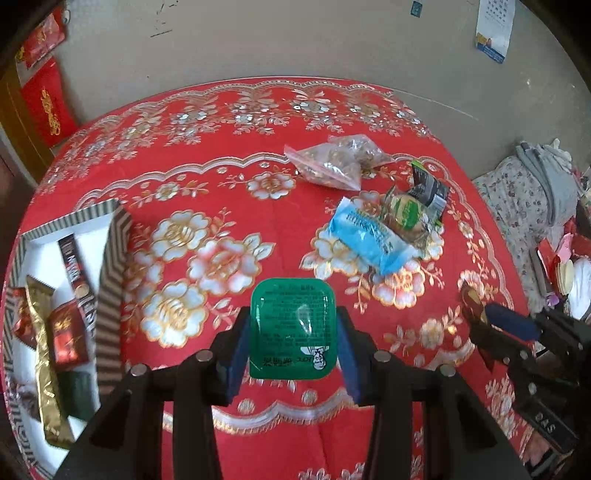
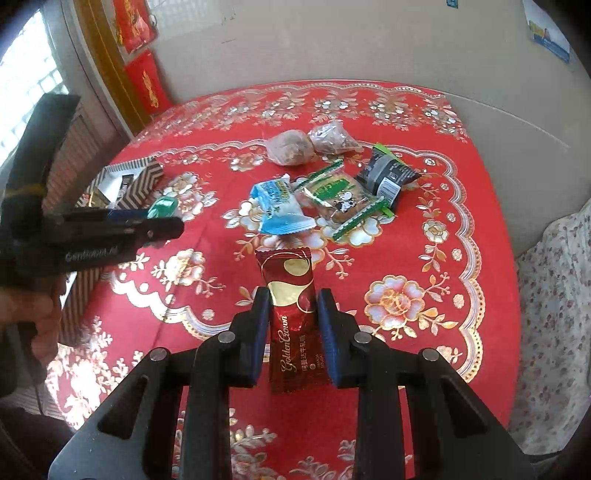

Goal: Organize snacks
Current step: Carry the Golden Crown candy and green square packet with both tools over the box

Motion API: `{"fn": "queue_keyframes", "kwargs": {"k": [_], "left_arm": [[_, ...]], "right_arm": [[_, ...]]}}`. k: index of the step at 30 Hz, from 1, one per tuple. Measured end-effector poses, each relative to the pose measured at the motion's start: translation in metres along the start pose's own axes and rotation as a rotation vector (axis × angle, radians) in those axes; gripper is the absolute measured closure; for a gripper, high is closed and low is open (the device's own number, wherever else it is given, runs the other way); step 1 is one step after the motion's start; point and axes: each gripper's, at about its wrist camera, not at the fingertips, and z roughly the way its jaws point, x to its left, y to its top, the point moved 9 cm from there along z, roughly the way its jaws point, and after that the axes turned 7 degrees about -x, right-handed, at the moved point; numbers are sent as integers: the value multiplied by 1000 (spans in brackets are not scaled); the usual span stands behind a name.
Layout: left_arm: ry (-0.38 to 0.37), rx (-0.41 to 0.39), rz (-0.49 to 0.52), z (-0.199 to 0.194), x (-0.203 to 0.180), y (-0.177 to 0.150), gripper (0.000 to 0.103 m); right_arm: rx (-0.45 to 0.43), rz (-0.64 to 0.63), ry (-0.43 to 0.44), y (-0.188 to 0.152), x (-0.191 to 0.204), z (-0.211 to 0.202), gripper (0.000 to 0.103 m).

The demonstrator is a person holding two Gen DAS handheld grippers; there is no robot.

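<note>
Red tablecloth (image 1: pixel 258 177), five loose snacks

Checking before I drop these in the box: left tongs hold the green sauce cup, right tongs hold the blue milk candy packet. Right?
Not quite. The right tongs hold the red chocolate bar, as the right wrist view shows; the blue packet lies on the table. The left tongs do hold the green sauce cup.

Red floral tablecloth (image 1: pixel 229 177) covers table. Beige wall (image 1: pixel 258 40) behind, far side. Red banners (image 1: pixel 46 107) hang far left by gold-framed door edge. Calendar (image 1: pixel 493 29) on wall, far right. Floral bedding (image 1: pixel 517 195) with grey clothes (image 1: pixel 546 173) right of table. Bright window (image 2: pixel 26 85) far left.
</note>
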Motion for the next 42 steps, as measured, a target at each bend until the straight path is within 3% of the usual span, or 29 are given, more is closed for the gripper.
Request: {"fn": "queue_keyframes", "kwargs": {"k": [7, 15, 19, 26, 31, 37, 42], "left_arm": [[-11, -34, -7, -20, 10, -3, 57], [-45, -59, -51, -37, 48, -14, 57], [-34, -76, -90, -53, 90, -29, 57], [57, -115, -153, -87, 183, -58, 57], [104, -119, -181, -93, 230, -74, 57], [105, -99, -147, -95, 246, -101, 57], [72, -86, -104, -95, 241, -122, 57]], "right_arm": [[-1, -7, 0, -4, 15, -5, 77], [12, -47, -10, 2, 60, -1, 77], [20, -81, 22, 9, 102, 7, 77], [36, -111, 130, 28, 188, 30, 77], [49, -150, 198, 44, 251, 52, 77], [59, -214, 260, 59, 314, 80, 77], [114, -188, 253, 51, 325, 108, 77]]}}
